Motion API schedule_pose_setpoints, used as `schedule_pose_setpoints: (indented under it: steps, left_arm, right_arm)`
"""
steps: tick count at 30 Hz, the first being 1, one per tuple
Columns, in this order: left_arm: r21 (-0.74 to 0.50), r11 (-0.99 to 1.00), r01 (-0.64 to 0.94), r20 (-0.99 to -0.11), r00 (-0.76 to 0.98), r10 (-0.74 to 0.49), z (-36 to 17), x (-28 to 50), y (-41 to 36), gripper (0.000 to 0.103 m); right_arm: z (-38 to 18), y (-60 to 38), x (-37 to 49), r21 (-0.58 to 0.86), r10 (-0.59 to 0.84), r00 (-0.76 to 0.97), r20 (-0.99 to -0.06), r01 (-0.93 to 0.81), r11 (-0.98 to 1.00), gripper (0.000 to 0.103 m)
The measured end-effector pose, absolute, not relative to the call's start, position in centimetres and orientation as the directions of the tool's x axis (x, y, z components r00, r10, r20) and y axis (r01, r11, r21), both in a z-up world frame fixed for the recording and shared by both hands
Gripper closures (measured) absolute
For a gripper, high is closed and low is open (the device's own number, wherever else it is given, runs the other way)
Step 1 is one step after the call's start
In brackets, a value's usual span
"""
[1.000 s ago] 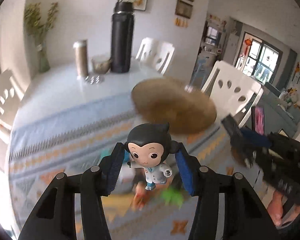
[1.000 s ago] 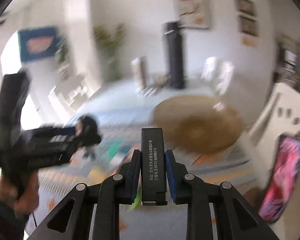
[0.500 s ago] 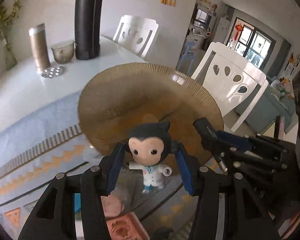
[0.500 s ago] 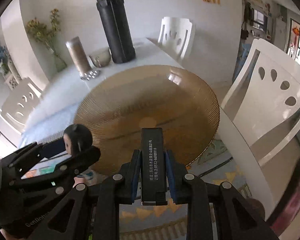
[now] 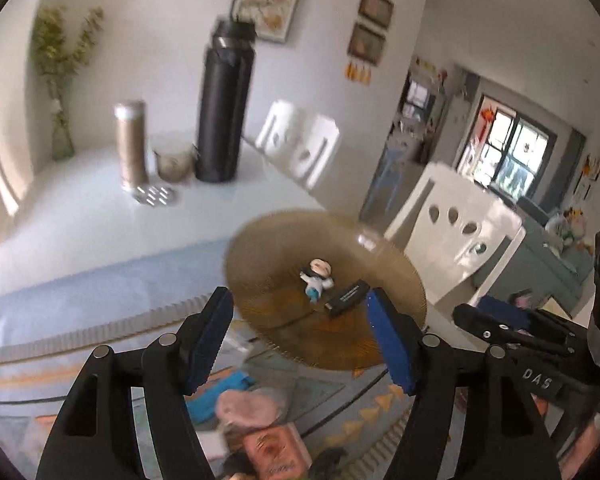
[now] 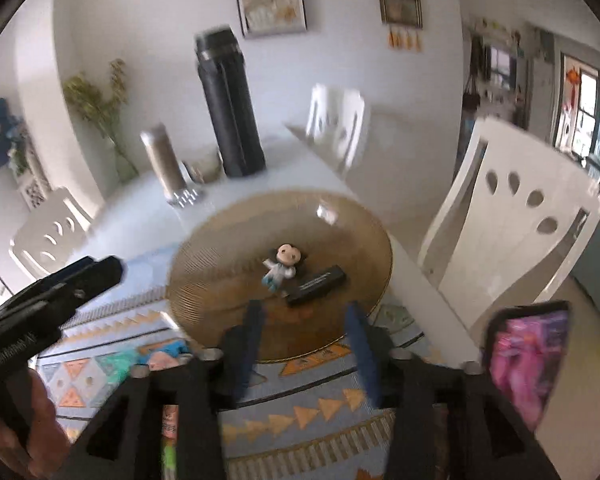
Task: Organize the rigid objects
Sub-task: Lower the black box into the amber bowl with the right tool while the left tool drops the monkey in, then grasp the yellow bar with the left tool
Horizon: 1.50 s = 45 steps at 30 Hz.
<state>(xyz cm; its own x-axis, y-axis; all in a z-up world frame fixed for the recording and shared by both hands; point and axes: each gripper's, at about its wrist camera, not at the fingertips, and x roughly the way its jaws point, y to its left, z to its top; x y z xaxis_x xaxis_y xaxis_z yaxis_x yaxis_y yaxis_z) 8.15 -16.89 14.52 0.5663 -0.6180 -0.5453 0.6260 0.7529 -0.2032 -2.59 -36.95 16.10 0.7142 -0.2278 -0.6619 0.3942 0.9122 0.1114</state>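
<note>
With the small big-headed toy figurine (image 5: pixel 318 276) and black rectangular lighter (image 5: pixel 347 298) lying on the round amber ribbed glass plate (image 5: pixel 260 248), the drop-off step looks done, and both the left gripper (image 5: pixel 300 336) and the right gripper (image 6: pixel 306 344), jaws opening and empty, probably need to fetch another piece from the patterned mat (image 5: pixel 80 300).

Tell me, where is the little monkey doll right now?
The monkey doll lies on the round brown plate, just left of the black box, in both views.

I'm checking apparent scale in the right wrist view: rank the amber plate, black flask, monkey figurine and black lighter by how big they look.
1. amber plate
2. black flask
3. black lighter
4. monkey figurine, close to the lighter; unsure.
</note>
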Motion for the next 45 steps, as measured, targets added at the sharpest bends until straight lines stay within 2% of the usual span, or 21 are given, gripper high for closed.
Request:
schedule_pose_setpoints:
  steps: [3,5,7,8,10,14,19,23,29,34,38,40,45]
  left_arm:
    - [-0.211,0.765,0.609,-0.482,0.616,-0.623,17.3,5.4,-12.5,0.035]
    - [-0.202,0.784,0.587,-0.458,0.651,-0.605,18.7,3.6,-9.6,0.030]
    - [-0.173,0.836,0.520,-0.477,0.698,-0.533,19.0,2.2,-7.4,0.022]
    - [-0.165,0.854,0.494,-0.492,0.709,-0.505,18.7,1.9,-6.6,0.022]
    - [-0.149,0.886,0.439,-0.544,0.712,-0.444,16.7,1.1,-4.9,0.022]
    - [-0.169,0.904,0.393,-0.635,0.658,-0.405,10.2,1.0,-3.3,0.022]
    - [-0.157,0.906,0.394,-0.693,0.610,-0.385,2.9,0.6,-3.0,0.022]
    - [-0.166,0.897,0.410,-0.724,0.567,-0.393,0.6,0.7,-3.0,0.022]
    - [-0.200,0.891,0.407,-0.745,0.527,-0.408,-0.1,1.2,-2.4,0.022]
    - [-0.197,0.872,0.448,-0.774,0.475,-0.419,-0.3,1.7,-3.2,0.022]
    - [-0.084,0.837,0.540,-0.803,0.461,-0.378,0.6,3.1,-4.5,0.022]
    - [-0.060,0.810,0.583,-0.805,0.452,-0.385,0.7,4.0,-5.1,0.022]
    - [-0.103,0.696,0.711,-0.816,0.340,-0.468,0.1,6.7,-7.3,0.022]
  right_arm:
    - [18.2,-35.4,-5.5,0.157,-0.181,0.782,-0.596,0.335,0.929,0.042]
    - [19.2,-34.0,-6.9,0.177,-0.121,0.813,-0.570,0.265,0.948,0.042]
    - [19.3,-32.6,-8.2,0.201,-0.051,0.827,-0.560,0.196,0.960,0.040]
    - [18.8,-31.7,-8.8,0.214,-0.013,0.827,-0.561,0.160,0.964,0.040]
    - [17.4,-30.5,-9.4,0.218,0.022,0.820,-0.572,0.126,0.968,0.040]
    - [11.8,-28.1,-9.5,0.204,0.055,0.771,-0.634,0.098,0.974,0.040]
    - [5.8,-27.1,-8.8,0.263,0.161,0.735,-0.659,0.025,0.964,0.040]
    - [3.6,-27.1,-8.4,0.282,0.192,0.712,-0.676,0.009,0.959,0.040]
    - [2.6,-27.4,-7.2,0.293,0.208,0.678,-0.705,0.012,0.956,0.040]
    - [2.5,-27.4,-6.9,0.295,0.207,0.669,-0.714,0.018,0.955,0.040]
    - [2.1,-26.5,-6.3,0.280,0.203,0.631,-0.748,0.023,0.960,0.040]
    - [1.9,-25.9,-5.8,0.334,0.257,0.607,-0.752,0.015,0.942,0.040]
    - [1.0,-23.9,-4.2,0.326,0.251,0.558,-0.791,0.038,0.945,0.040]
